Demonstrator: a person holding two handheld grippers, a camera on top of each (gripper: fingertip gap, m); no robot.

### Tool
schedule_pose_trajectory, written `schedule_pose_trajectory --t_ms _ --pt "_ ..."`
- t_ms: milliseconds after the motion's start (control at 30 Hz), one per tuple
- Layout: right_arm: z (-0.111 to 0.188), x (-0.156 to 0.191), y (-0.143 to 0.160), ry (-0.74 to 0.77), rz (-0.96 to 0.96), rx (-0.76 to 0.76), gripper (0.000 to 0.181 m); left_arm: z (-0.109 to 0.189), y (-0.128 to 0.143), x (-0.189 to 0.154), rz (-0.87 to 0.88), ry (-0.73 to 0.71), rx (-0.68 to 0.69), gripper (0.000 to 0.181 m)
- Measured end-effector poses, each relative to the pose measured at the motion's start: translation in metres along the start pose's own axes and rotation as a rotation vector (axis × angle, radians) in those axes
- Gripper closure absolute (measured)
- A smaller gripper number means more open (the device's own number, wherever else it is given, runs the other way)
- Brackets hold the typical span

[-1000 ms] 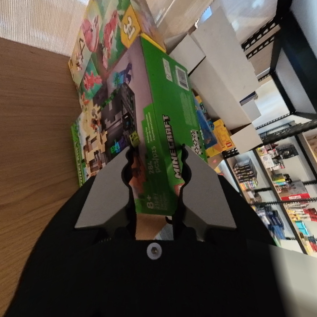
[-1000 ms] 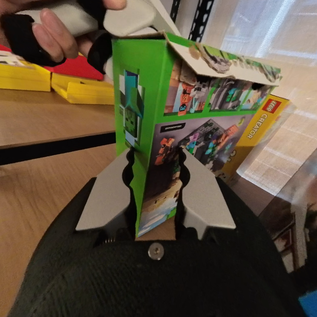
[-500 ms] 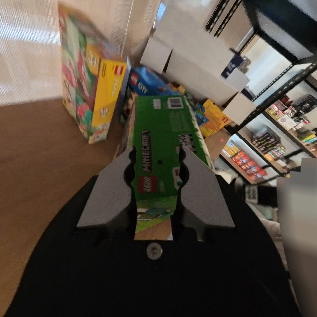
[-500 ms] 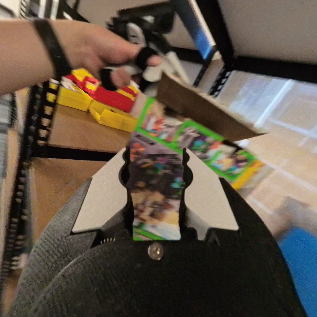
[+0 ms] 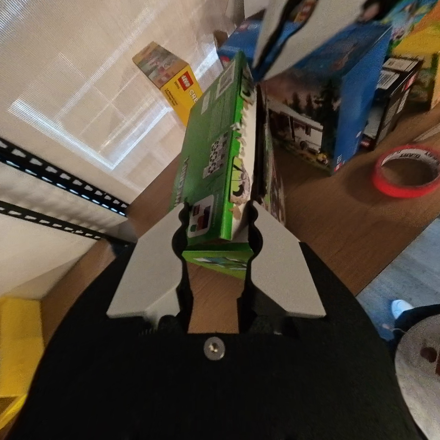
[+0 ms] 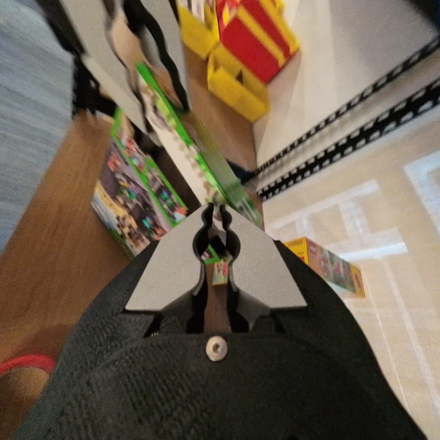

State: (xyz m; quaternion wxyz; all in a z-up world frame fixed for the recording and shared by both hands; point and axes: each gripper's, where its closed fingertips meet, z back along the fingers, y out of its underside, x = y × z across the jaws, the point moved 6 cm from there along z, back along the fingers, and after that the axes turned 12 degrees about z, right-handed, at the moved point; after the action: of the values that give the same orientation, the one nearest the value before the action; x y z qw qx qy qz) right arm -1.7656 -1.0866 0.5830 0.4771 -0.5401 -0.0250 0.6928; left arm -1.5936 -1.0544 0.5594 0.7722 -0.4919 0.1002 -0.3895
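The left gripper (image 5: 217, 214) clamps the green box (image 5: 209, 152) end at frame centre; the right gripper (image 6: 216, 209), nearly closed, pinches its thin flap (image 6: 202, 152). The light, crushable cardboard seems best held by its edges.

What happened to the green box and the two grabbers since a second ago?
The right gripper went from wide open around the green box to nearly shut, pinching the edge of its opened lid flap. The box swung round on the wooden shelf, so both views changed. The left gripper stayed clamped on the box end.
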Motion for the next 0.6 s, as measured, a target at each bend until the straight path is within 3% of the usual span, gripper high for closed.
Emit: schedule_pose_trajectory --t_ms 100,233,333,467,600 --pt "-0.012 -0.008 0.008 -0.037 0.008 0.021 0.156 0.002 -0.001 -0.004 -0.032 -0.040 0.039 0.135" --pt "-0.021 -0.013 0.005 -0.061 0.051 -0.001 0.145 0.002 0.000 -0.004 -0.086 -0.033 0.082 0.136" --pt "-0.027 -0.005 0.006 -0.156 0.055 0.014 0.164 0.004 0.001 -0.003 -0.096 -0.016 0.098 0.138" --pt "-0.032 -0.001 0.008 -0.127 0.131 0.041 0.166 0.017 -0.002 -0.007 -0.038 0.060 0.040 0.160" --pt "-0.037 0.006 0.012 -0.139 0.171 0.078 0.165 0.016 0.001 -0.009 -0.057 0.044 0.056 0.158"
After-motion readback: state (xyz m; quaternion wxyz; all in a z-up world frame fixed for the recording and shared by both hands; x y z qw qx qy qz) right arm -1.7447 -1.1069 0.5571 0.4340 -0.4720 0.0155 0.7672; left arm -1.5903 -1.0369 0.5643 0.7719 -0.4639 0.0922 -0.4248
